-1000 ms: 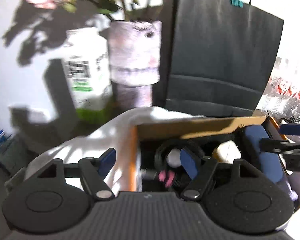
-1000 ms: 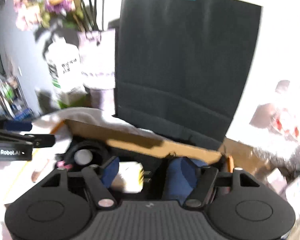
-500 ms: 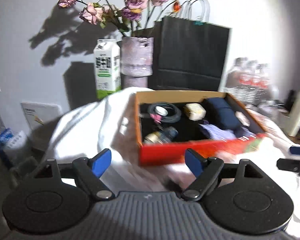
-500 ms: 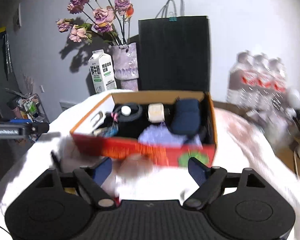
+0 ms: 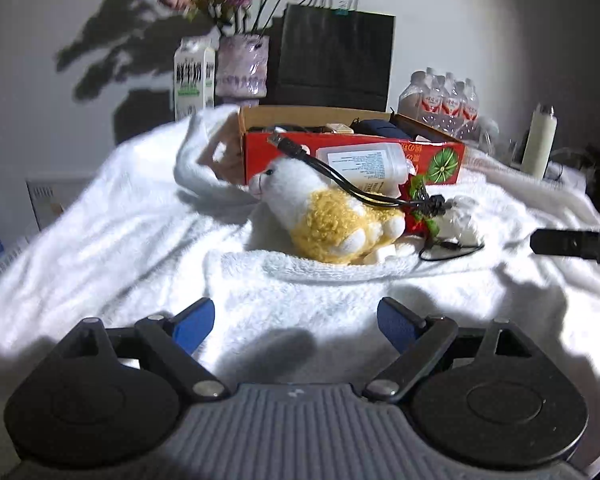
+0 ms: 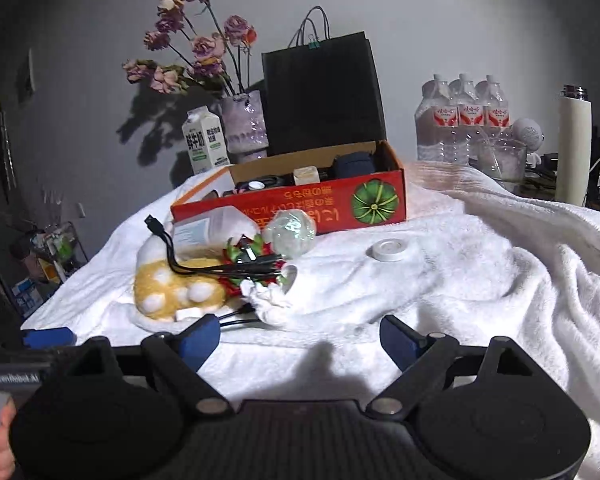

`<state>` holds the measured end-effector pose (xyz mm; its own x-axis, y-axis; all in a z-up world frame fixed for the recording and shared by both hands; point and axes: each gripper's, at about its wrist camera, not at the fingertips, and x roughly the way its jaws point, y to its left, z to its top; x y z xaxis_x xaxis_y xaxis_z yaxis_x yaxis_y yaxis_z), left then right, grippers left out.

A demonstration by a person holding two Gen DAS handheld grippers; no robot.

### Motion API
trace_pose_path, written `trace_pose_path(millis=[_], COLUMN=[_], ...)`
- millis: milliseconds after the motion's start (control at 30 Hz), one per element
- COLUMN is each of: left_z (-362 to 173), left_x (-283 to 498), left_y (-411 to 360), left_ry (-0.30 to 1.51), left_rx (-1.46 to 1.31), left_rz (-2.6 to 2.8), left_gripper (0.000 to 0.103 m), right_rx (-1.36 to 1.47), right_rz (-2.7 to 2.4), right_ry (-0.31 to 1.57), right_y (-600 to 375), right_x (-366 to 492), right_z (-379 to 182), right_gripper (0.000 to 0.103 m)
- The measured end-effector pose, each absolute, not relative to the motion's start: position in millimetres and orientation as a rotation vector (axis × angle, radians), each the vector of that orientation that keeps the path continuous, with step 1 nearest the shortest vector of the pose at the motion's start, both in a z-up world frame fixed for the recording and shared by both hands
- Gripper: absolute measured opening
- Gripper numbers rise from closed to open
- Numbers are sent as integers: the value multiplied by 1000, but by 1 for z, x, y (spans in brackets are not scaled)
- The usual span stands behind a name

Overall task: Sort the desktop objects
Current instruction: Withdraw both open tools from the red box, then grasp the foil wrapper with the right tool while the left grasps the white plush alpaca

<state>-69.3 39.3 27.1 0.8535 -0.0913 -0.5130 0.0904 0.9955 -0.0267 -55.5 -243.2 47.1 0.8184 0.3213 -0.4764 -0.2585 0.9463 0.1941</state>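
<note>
Plush toy [image 5: 332,216] lying lengthwise, head toward red box [image 5: 352,156]; both claws empty, spread.

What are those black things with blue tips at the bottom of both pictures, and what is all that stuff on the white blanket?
Those are two grabbing tools, one in each of a person's hands. Each carries a camera looking along its two fingers, so one picture comes from the left gripper and one from the right gripper. Both are open and hold nothing.

On the white towel lies a pile waiting to be sorted: a plush toy in white and yellow, a black cable draped over it, a white bottle on its side, and a small white round disc lying apart. Behind them stands the red box, which already has a few things inside.
</note>
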Motion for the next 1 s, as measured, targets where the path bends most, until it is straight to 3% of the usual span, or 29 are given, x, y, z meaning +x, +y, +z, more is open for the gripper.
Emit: trace_pose_path(millis=[367,600,733,833,867,1000], left_z=[35,50,41,36,36,34], left_x=[-60,-18,25,49,53,69], left_y=[48,37,43,47,49,54], left_ry=[544,555,641,674,678,685], left_rx=[-68,-123,-251,-319,-349,-451], left_rz=[-78,-147,-159,-177,-189,-157], left_gripper=[91,85,73,72,71,71], right_rx=[73,95,81,53,60,81], right_rz=[332,352,334,327,330,336], right_ry=[543,530,552,599,610,608], right_y=[-230,-214,-201,-192,-191,-193], right_x=[-62,-33,-3,13,15,15], right_z=[41,44,40,29,26,24], right_gripper=[86,59,52,34,22,18])
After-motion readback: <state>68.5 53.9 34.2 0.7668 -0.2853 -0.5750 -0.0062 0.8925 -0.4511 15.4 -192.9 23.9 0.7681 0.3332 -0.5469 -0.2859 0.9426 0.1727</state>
